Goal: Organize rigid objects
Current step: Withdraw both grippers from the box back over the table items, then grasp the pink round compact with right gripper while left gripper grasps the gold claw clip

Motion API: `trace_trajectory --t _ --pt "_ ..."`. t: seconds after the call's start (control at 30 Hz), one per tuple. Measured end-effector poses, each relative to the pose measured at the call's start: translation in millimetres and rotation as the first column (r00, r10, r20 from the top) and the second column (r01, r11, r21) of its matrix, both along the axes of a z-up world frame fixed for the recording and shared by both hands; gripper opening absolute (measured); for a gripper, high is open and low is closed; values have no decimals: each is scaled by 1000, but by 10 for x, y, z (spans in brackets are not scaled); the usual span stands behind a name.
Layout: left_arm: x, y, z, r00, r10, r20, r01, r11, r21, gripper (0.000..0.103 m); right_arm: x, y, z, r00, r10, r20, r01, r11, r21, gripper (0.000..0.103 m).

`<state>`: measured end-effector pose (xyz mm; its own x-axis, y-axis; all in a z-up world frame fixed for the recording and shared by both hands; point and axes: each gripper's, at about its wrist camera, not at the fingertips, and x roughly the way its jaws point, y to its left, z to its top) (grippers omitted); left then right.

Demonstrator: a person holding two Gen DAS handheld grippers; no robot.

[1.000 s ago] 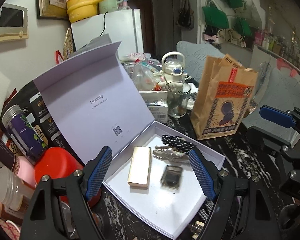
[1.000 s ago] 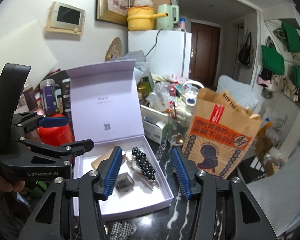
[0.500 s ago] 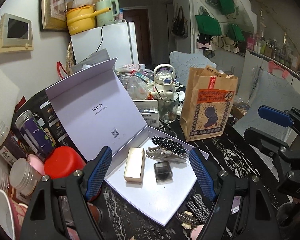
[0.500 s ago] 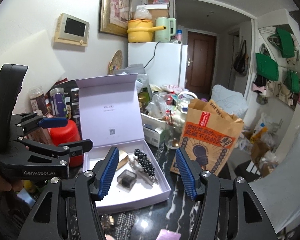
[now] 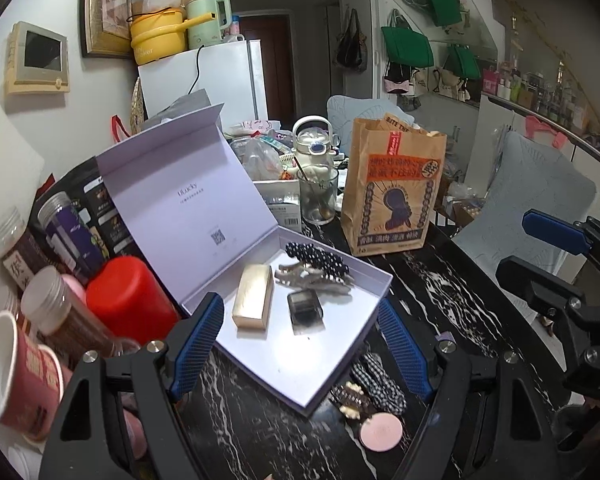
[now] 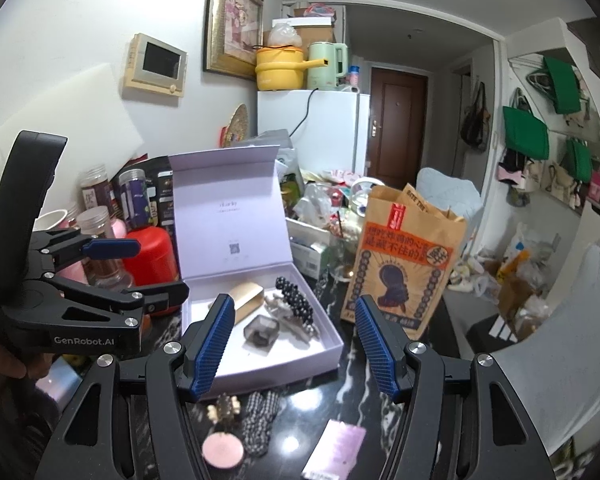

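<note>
Black marbled worktop (image 5: 440,280) carries a white box (image 5: 352,320), lid raised. Inside, left to right: gold bar (image 5: 253,295), dark case (image 5: 305,307), beaded hair clip (image 5: 318,258). Left gripper (image 5: 300,344) and right gripper (image 6: 296,344) hover with fingers apart, empty. Only the right view shows a pink card (image 6: 336,446) beside the checkered clip (image 6: 260,416) and pink disc (image 6: 223,449) outside the box.
</note>
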<state>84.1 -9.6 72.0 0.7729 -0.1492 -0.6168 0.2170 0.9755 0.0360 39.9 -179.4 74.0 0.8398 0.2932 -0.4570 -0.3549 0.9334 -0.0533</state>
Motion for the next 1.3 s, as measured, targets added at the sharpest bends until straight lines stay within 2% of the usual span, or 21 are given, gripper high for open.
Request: trace_trajectory --t 0.2,0.43,0.73,0.97,1.3 --pt "-198 1 -96 1000 -11 0 11 1000 -4 80 -177 5 -130 999 -1 -34 1 1000 11 63" --pt "-326 64 -286 998 -19 -56 18 1000 -24 80 -391 1 -326 997 -10 -73 12 1000 27 63" --pt "-538 177 -542 996 -5 -88 1 999 -45 80 -577 37 -598 993 -26 -114 32 999 44 63" --pt "-554 296 -793 991 11 -134 -22 997 -79 80 -600 67 -815 989 -16 -148 28 996 81 63" --pt "-502 351 -1074 985 9 -171 -23 996 -83 80 -529 190 -1196 978 7 -211 11 996 86 63"
